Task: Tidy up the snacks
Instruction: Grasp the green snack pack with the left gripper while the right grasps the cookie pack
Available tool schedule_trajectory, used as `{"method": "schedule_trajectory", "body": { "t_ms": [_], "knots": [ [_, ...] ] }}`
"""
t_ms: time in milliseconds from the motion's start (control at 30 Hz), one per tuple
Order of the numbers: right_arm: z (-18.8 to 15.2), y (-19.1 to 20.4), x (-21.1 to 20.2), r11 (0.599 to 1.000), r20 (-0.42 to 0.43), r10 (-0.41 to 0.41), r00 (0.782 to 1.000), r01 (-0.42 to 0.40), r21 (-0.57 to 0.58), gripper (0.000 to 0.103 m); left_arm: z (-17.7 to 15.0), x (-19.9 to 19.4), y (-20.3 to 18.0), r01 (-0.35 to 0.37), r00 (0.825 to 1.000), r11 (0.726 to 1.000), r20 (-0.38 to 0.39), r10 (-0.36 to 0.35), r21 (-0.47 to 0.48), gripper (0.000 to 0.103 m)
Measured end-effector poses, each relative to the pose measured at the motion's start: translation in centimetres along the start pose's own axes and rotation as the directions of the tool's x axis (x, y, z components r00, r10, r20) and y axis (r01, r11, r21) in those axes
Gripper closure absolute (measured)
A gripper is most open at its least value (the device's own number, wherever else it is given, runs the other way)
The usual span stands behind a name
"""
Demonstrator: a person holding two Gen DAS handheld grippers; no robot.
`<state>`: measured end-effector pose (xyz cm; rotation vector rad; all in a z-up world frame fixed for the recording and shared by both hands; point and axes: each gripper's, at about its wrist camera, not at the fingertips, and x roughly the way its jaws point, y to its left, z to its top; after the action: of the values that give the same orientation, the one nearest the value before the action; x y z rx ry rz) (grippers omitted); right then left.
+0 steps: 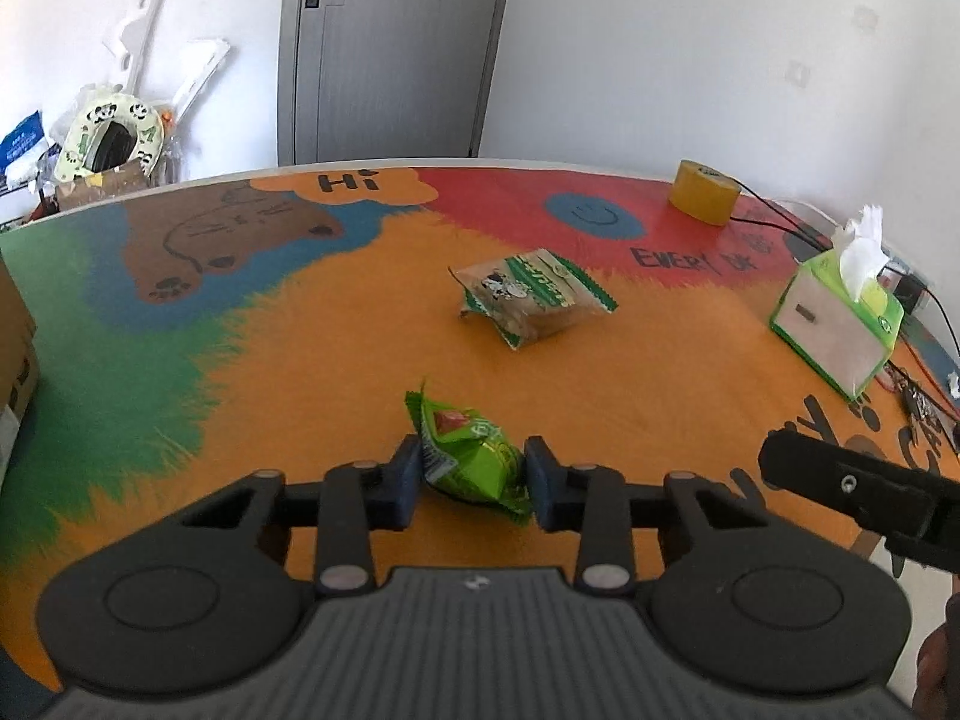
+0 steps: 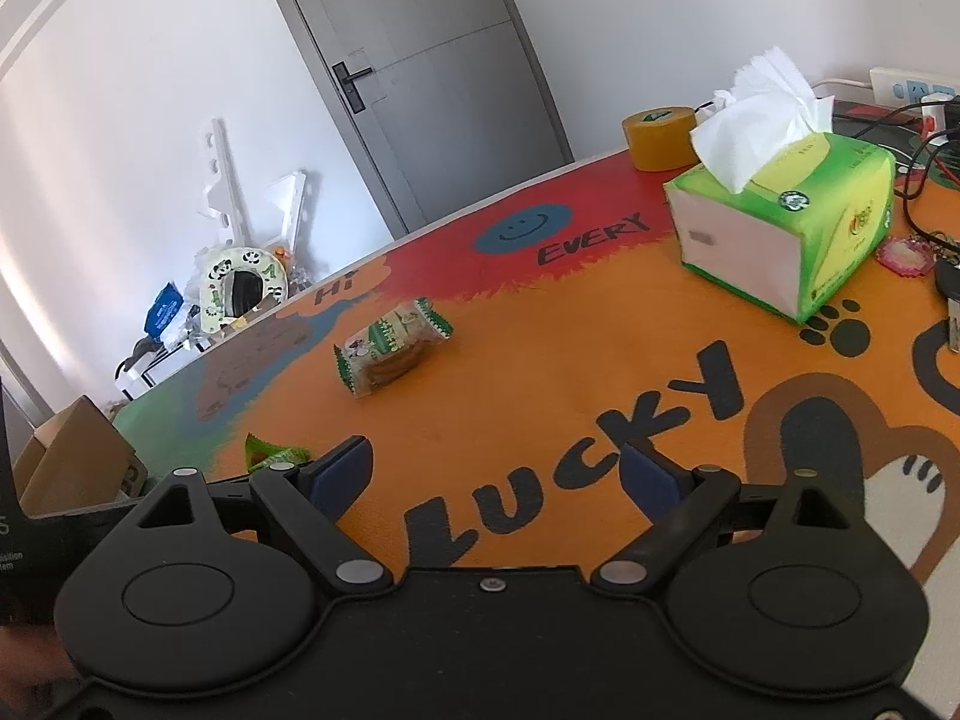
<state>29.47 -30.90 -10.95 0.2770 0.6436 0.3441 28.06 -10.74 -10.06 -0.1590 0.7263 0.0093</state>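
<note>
Pinching the green snack packet [image 1: 474, 459] between the left gripper [image 1: 473, 474] pads, down on the orange tablecloth [image 1: 336, 360]. Right gripper [image 2: 492, 474] spread wide, empty. Cookie packet [image 1: 531, 297] further back.

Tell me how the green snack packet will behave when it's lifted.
The green snack packet is puffy, crinkled foil, so probably light and squashy. Its glossy skin may slip between the left gripper's fingers. The loose ends will likely flop.

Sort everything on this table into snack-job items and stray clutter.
For the job:
green snack packet, clamped in the left hand-held gripper
biscuit packet
cardboard box, probably

Just lying about:
tissue box
yellow tape roll
keys
cables
</note>
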Motion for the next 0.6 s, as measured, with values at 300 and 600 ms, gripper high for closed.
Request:
{"method": "schedule_trajectory", "body": {
  "t_ms": [300,600],
  "knots": [
    [1.0,1.5,1.7,0.999,0.004,0.037,0.999,-0.037,-0.005,0.013,1.2,-1.4,2.1,-0.045,0.997,0.999,0.055,0.046,-0.025,0.070],
    [2.7,4.1,4.1,0.995,0.012,0.067,0.998,-0.065,-0.080,0.012,2.8,-1.7,4.3,-0.082,0.992,0.996,0.095,0.086,-0.040,0.070]
  ]
}}
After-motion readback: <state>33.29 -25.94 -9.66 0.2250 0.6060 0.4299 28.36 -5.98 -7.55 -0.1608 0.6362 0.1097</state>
